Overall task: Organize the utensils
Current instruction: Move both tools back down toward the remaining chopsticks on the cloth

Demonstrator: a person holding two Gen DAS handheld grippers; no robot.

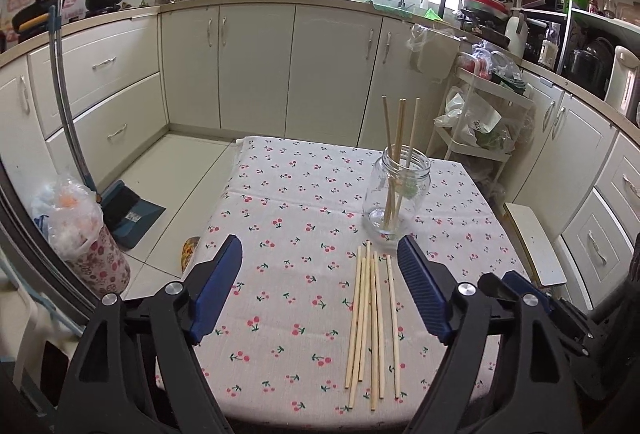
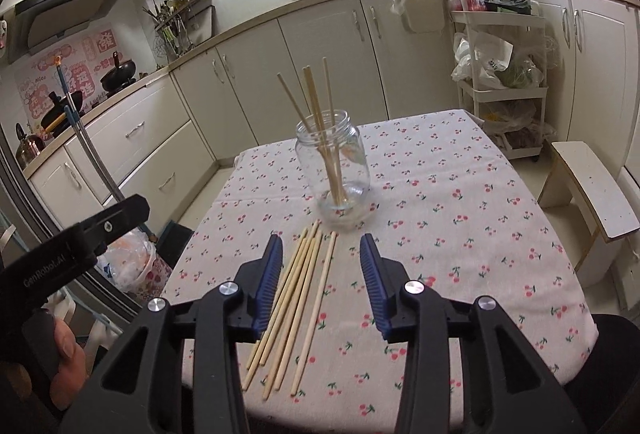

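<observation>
The left gripper (image 1: pixel 320 266) points forward and down, its two blue-padded fingers (image 1: pixel 218 286) spread wide with nothing between the pads. The right gripper (image 2: pixel 320 266) is angled down the same way, its jaws parted more narrowly and closed on nothing. In the right wrist view the black body of the left gripper shows at the lower left edge, with the person's left hand (image 2: pixel 66 362) wrapped around its handle and fingers curled on the grip.
</observation>
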